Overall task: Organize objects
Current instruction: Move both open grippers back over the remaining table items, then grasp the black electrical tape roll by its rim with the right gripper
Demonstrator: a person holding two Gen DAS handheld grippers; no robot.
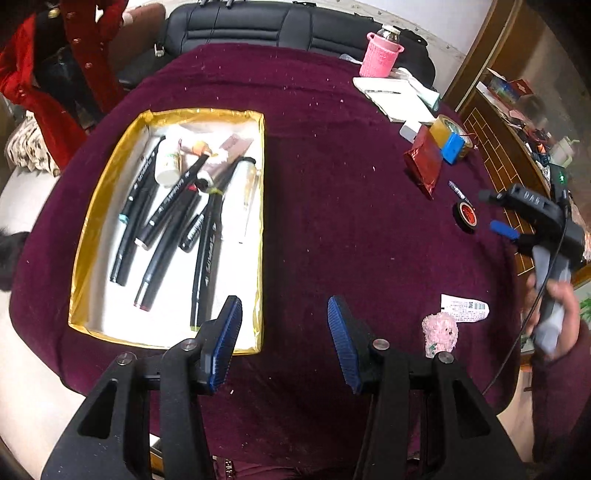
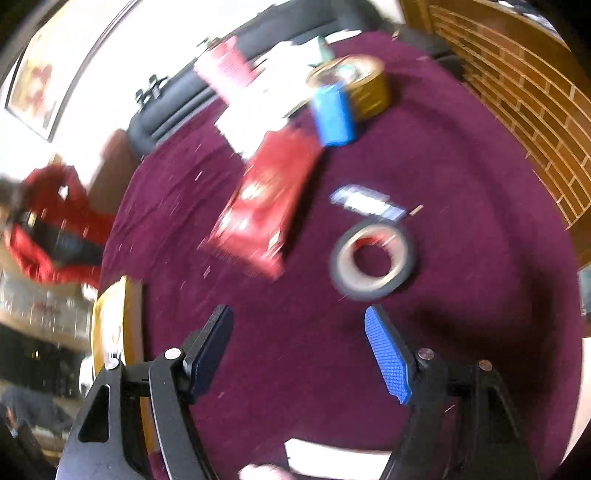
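Observation:
A gold-edged box (image 1: 110, 206) on the maroon tablecloth (image 1: 332, 221) holds several black pens (image 1: 173, 206), a small white bottle (image 1: 167, 162) and tubes. My left gripper (image 1: 284, 314) is open and empty, just right of the box's near corner. My right gripper (image 2: 299, 325) is open and empty above the cloth; it also shows in the left wrist view (image 1: 496, 210). Ahead of it lie a black tape roll (image 2: 371, 256), a small marker (image 2: 365, 203), a red packet (image 2: 266, 206), a blue block (image 2: 332, 114) and a yellow tape roll (image 2: 364, 86). The right view is blurred.
A pink fuzzy toy (image 1: 441, 332) and a white paper label (image 1: 463, 308) lie near the cloth's right front. A pink-sleeved bottle (image 1: 380, 55) and a notebook (image 1: 391, 96) sit at the back right. A black chair (image 1: 258, 22) stands behind; a brick-pattern wall (image 2: 517, 110) is to the right.

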